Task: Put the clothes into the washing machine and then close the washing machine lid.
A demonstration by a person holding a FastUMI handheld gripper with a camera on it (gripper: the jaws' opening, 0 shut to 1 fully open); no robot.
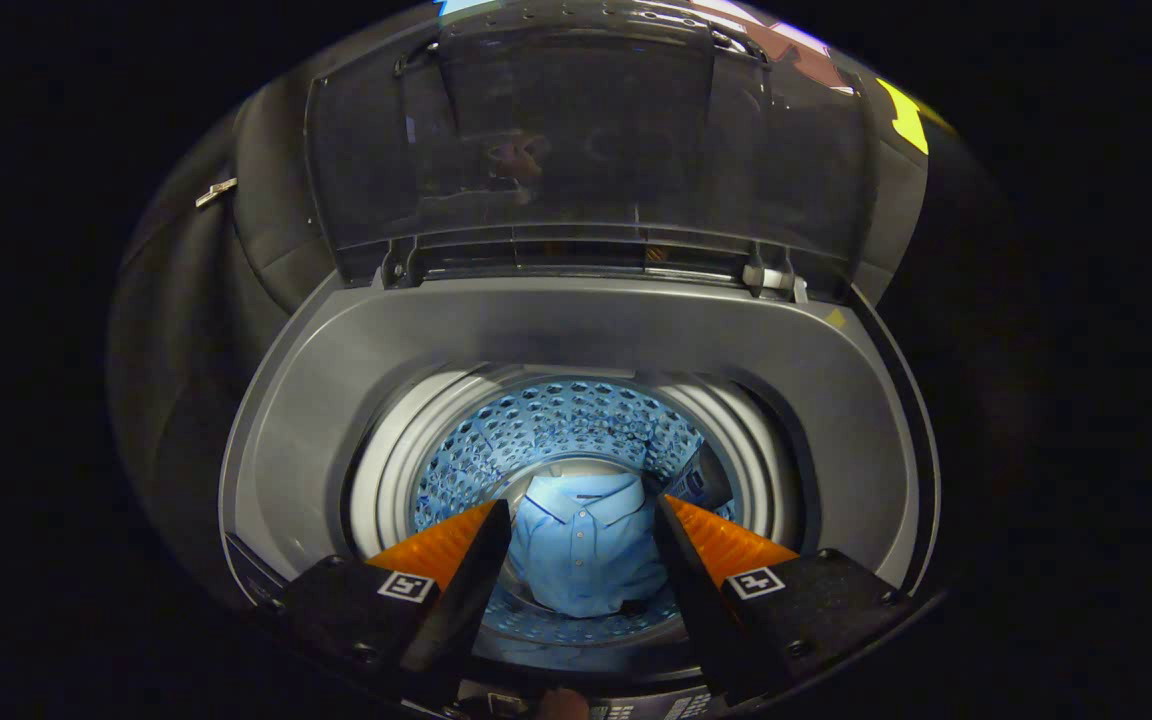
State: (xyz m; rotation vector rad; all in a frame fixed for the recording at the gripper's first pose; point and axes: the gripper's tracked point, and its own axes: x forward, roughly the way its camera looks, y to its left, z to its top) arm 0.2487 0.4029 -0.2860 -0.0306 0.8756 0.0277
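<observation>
While tool (pixel 582 515) gapes, shirt (pixel 584 555) (buttoned) fills the drum (pixel 556 425).

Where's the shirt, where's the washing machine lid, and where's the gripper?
shirt (pixel 584 545): gripper view, on its buttoned front, down in the drum.
lid (pixel 576 140): gripper view, middle of the raised see-through panel.
gripper (pixel 582 512): gripper view, midway between its open fingertips, above the shirt.

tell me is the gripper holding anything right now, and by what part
Nothing is held. The gripper is open, fingers spread above the washing machine opening; the light blue shirt lies down in the drum, seen between them. The lid stands open.
</observation>
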